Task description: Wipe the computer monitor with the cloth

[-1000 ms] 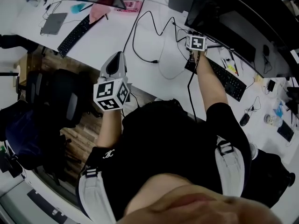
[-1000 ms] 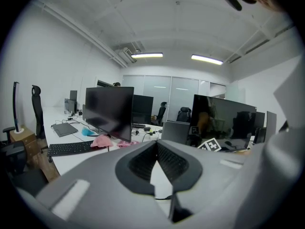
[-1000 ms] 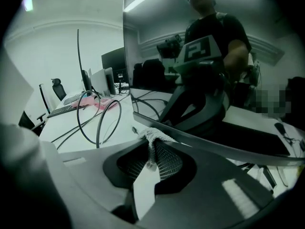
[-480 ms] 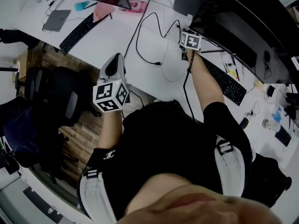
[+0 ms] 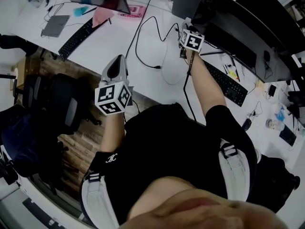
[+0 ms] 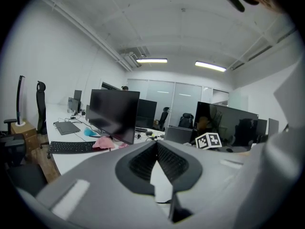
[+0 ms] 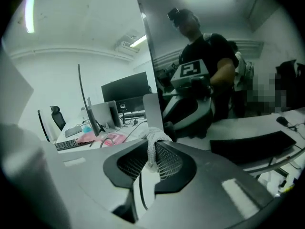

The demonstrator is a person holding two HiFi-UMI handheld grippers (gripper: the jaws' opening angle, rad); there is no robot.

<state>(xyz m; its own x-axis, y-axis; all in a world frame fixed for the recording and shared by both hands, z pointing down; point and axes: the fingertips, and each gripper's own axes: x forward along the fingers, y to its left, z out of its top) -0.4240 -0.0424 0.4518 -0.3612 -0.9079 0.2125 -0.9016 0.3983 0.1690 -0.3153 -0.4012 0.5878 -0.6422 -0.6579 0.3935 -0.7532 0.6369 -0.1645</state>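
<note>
Closest, the left gripper hangs by the person's chest, with its tip just over the near edge of the desk. Its jaws are pressed together and hold nothing. To its left, off the desk, a black chair stands on the floor.

Past that edge there is a wide bare white patch of desk between the two grippers. Only a black cable loops across it. To the right a keyboard lies along the desk, just below the monitor, so there is little room low down there.

Further on, the person's right arm is stretched out, and the right gripper is up at the monitor's left end. Its jaws are closed on the cloth, which is bunched up and sticks out past the tips. The cloth sits right at the screen's left edge. The rest of the dark screen runs away to the right.

Beyond that edge, the desk goes on to another monitor.
</note>
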